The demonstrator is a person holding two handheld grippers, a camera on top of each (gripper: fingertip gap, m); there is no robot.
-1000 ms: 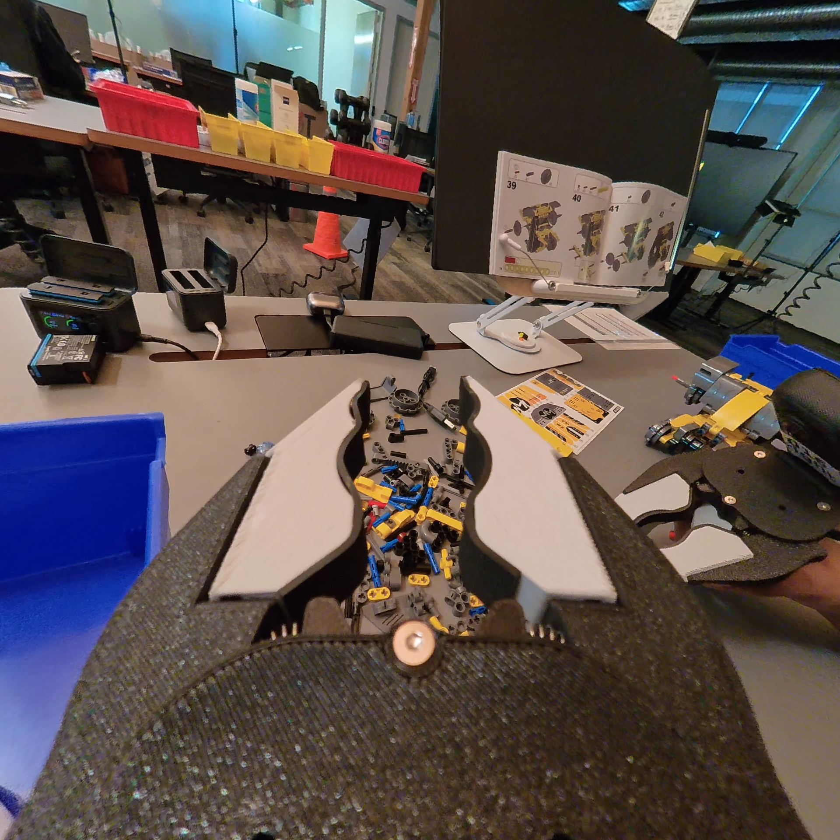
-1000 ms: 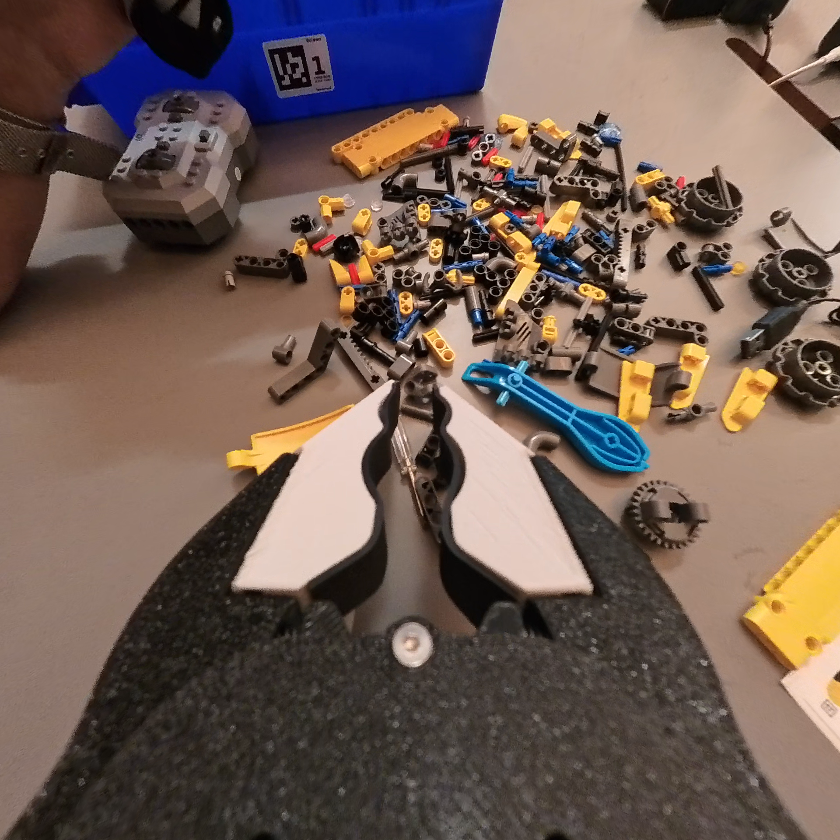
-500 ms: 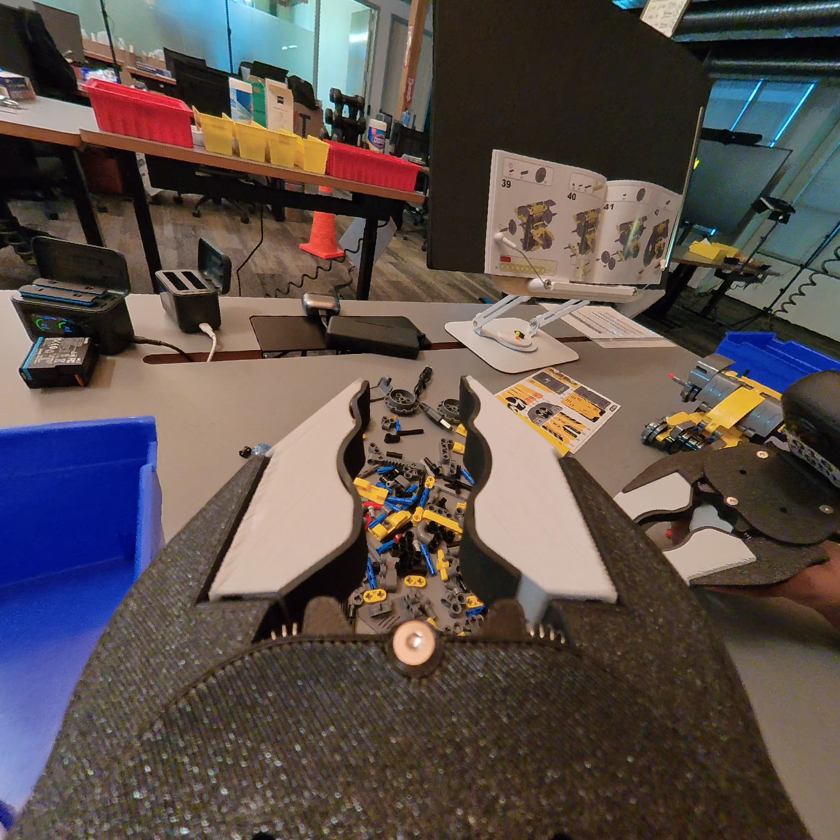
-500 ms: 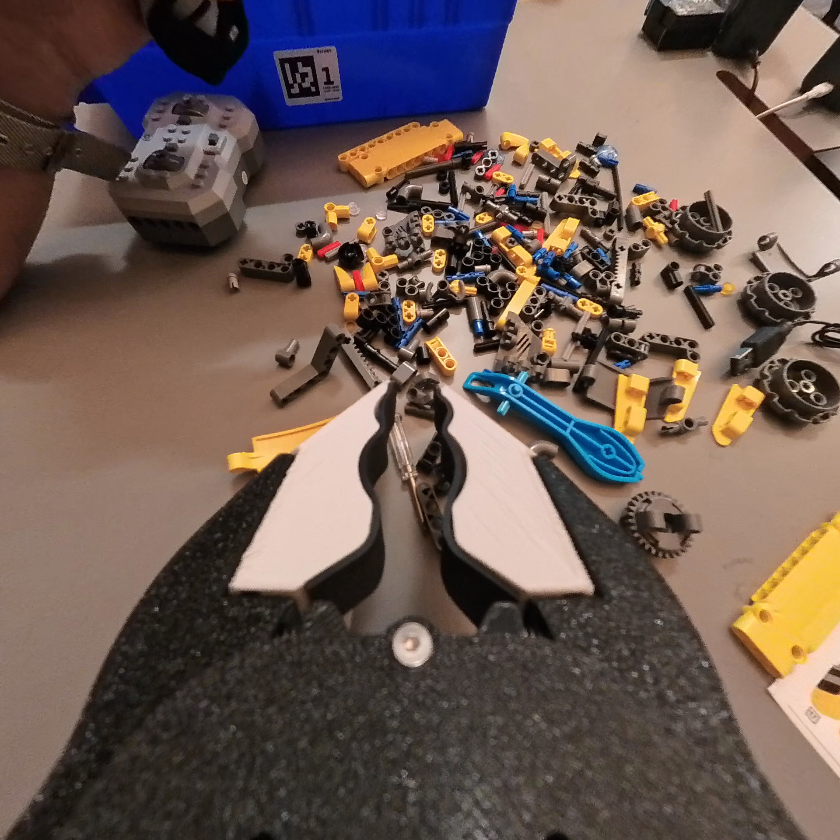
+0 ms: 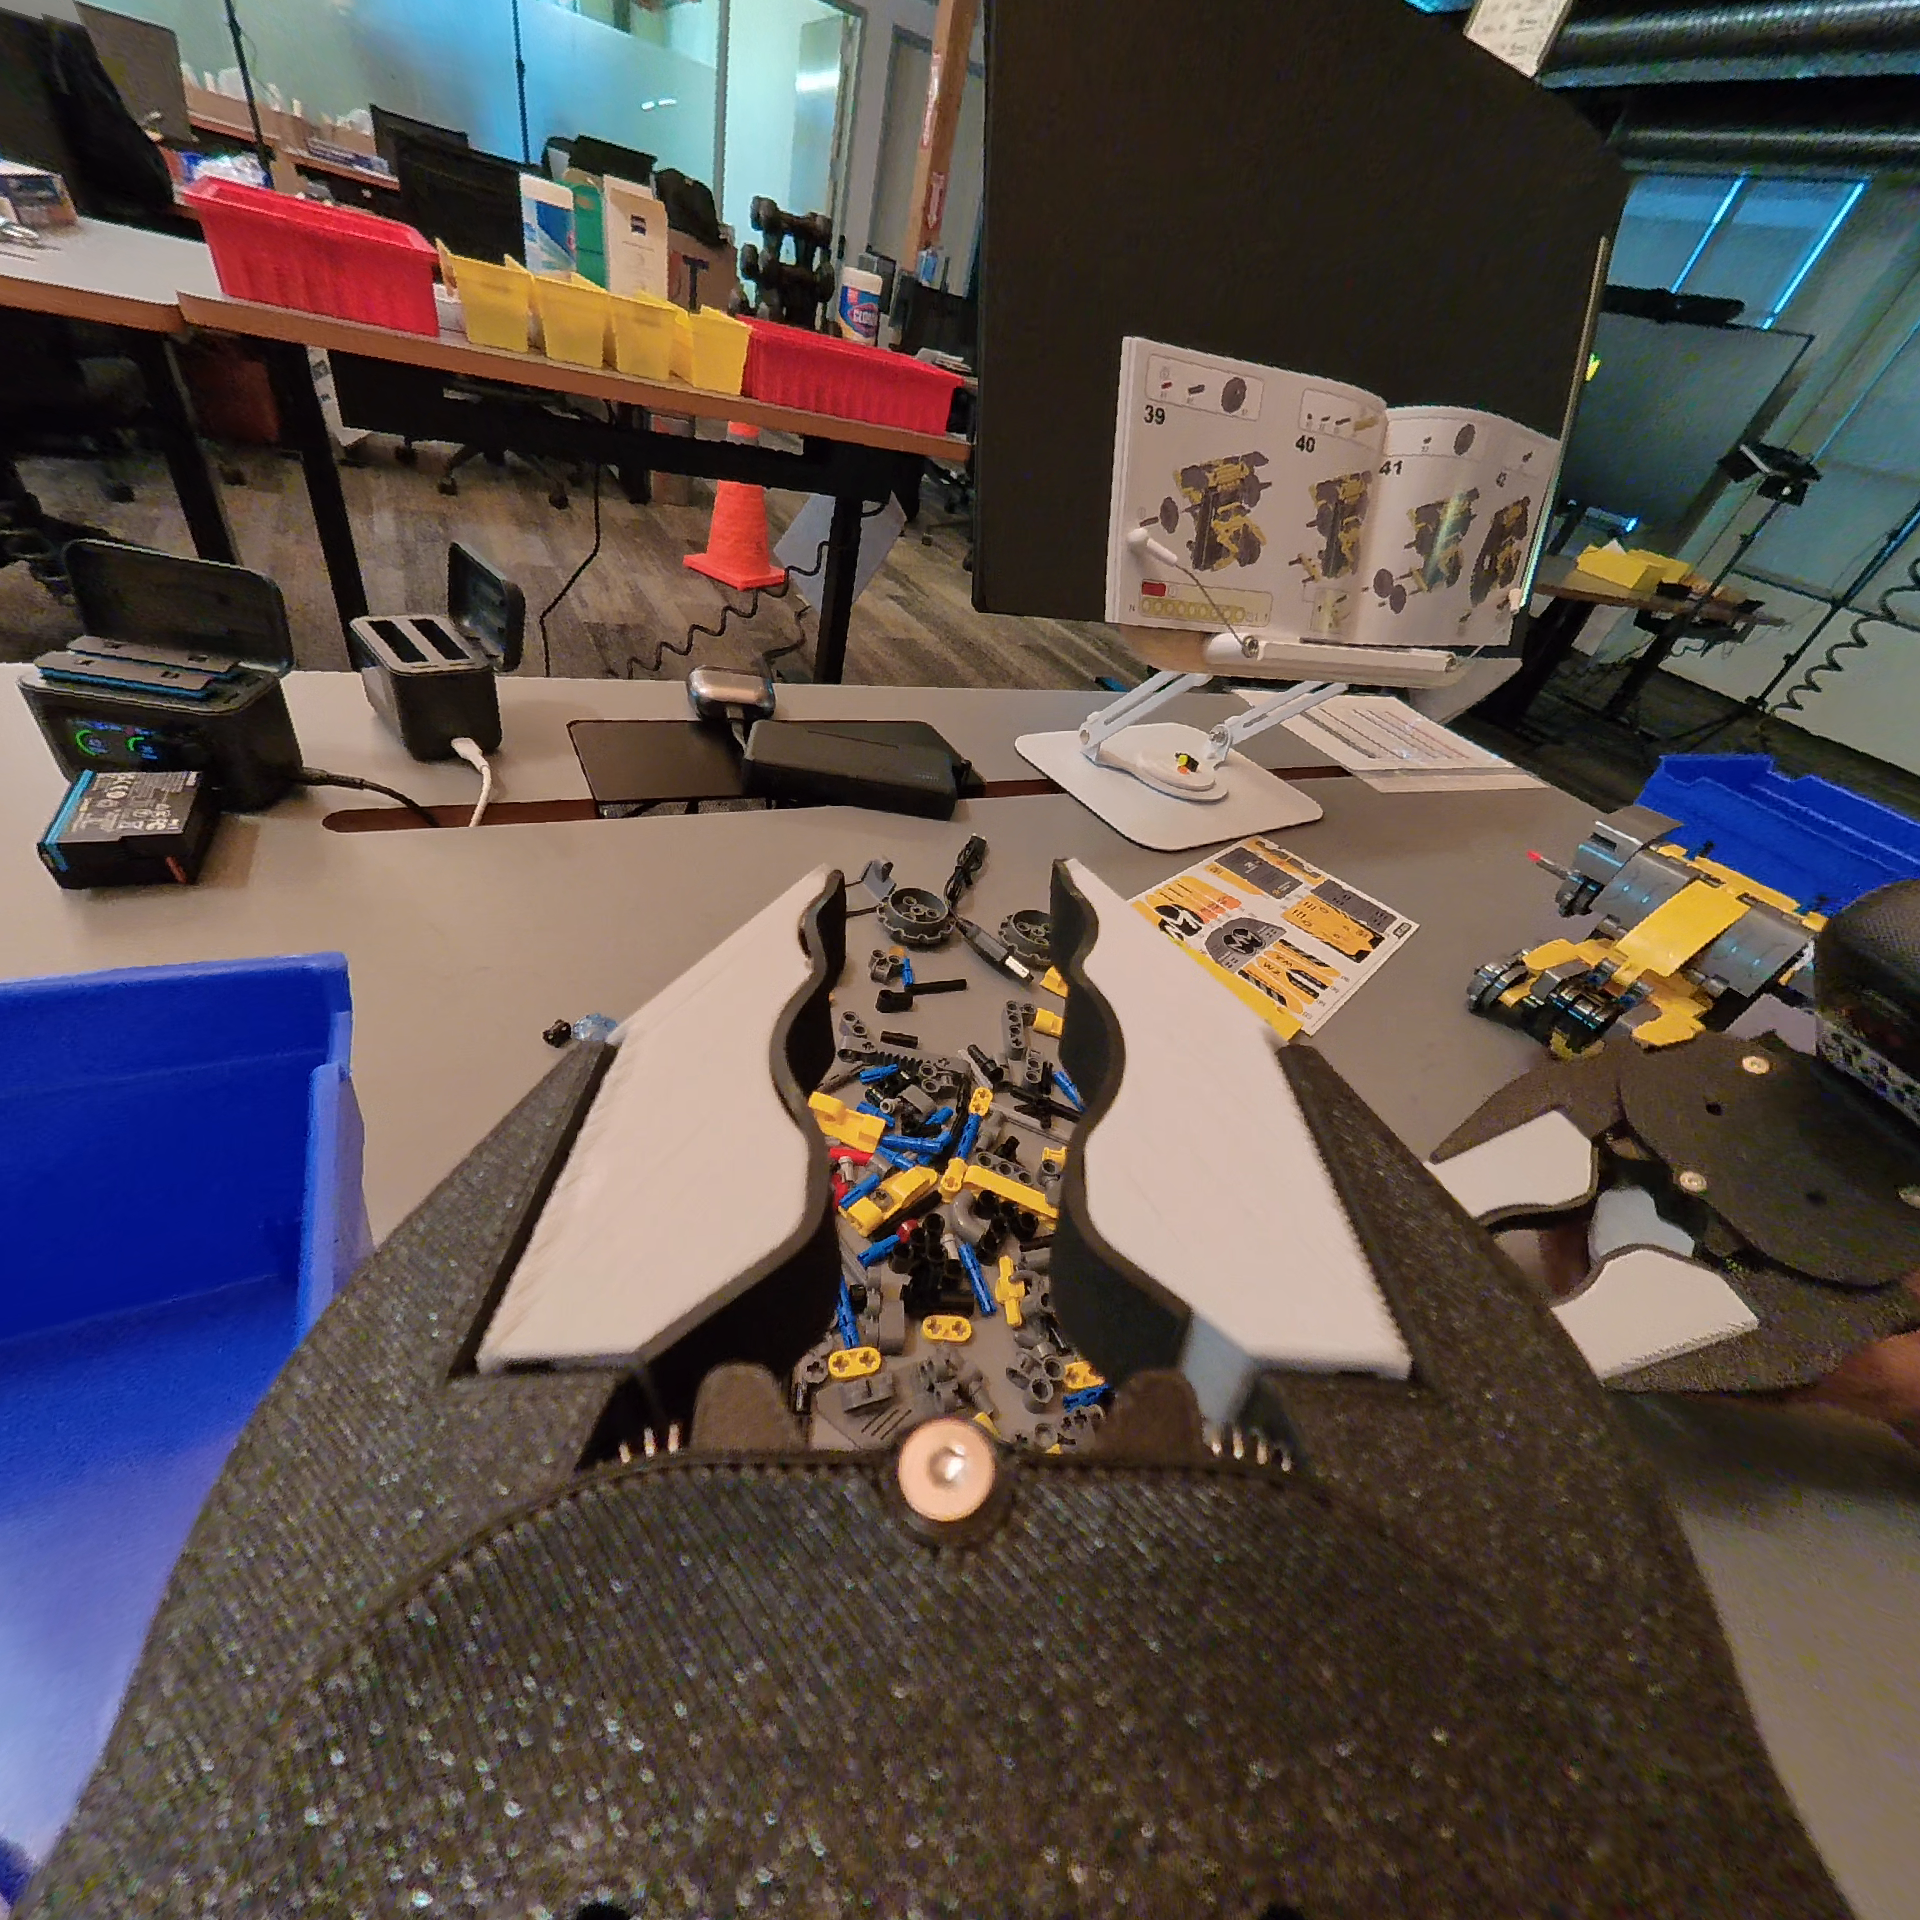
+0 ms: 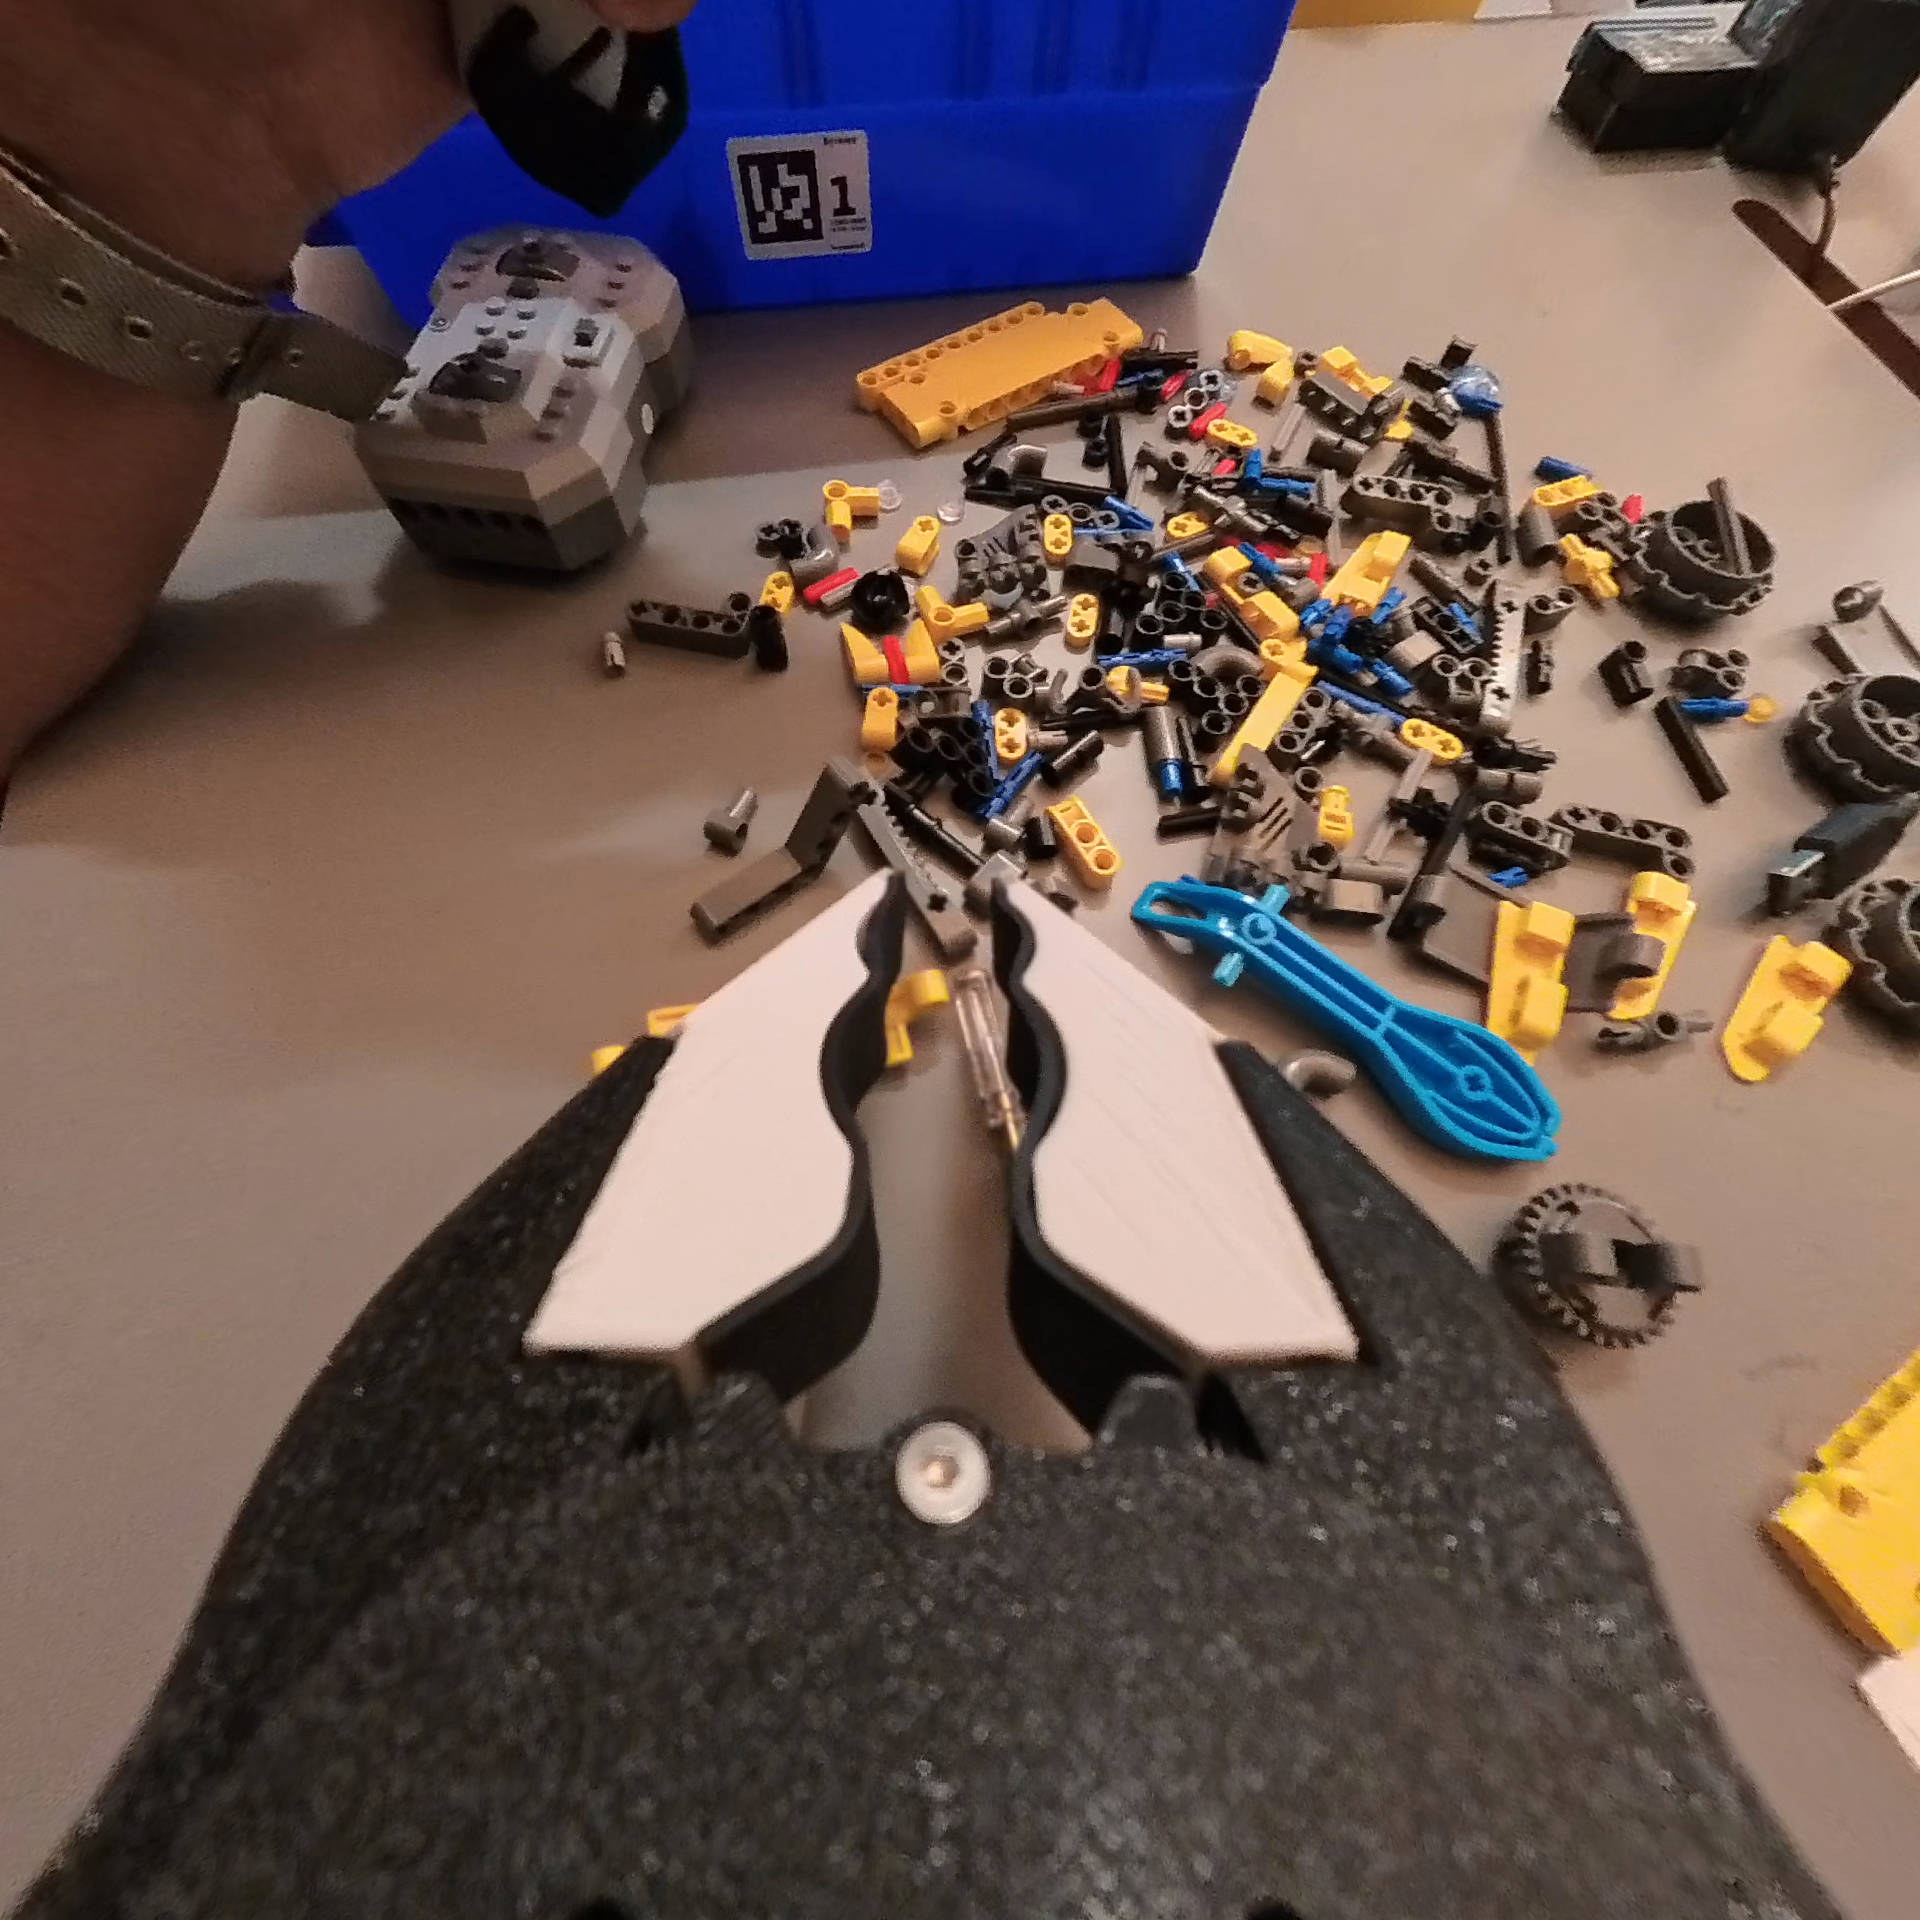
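A pile of small yellow, black, grey and blue building pieces [image 6: 1247, 644] lies on the grey table. My right gripper [image 6: 943, 888] is low over the pile's near edge, narrowly open. A dark grey toothed bar [image 6: 925, 894] lies at its tips. A thin pale pin [image 6: 982, 1039] and a small yellow piece [image 6: 914, 997] show between its fingers. My left gripper [image 5: 945, 878] is open and empty, held above the same pile [image 5: 935, 1164]. The right gripper [image 5: 1507, 1236] also shows at the right of the left wrist view.
A blue tool [image 6: 1340, 1018], a dark gear [image 6: 1590, 1268] and black wheels [image 6: 1860, 738] lie right of the pile. A grey block unit [image 6: 520, 457] and blue bin [image 6: 987, 156] are at its far side. A part-built yellow vehicle [image 5: 1642, 956], sticker sheet [image 5: 1268, 935] and booklet on a stand [image 5: 1320, 509] stand behind. Spacing between my two grippers at the tips: around 20 cm. The dark gear [image 6: 1590, 1268] lies around 12 cm away from my right fingertips.
My right gripper has moved forward to the pile's edge; the black pieces seen between its fingers are gone and a yellow piece shows there. The left gripper has barely moved.
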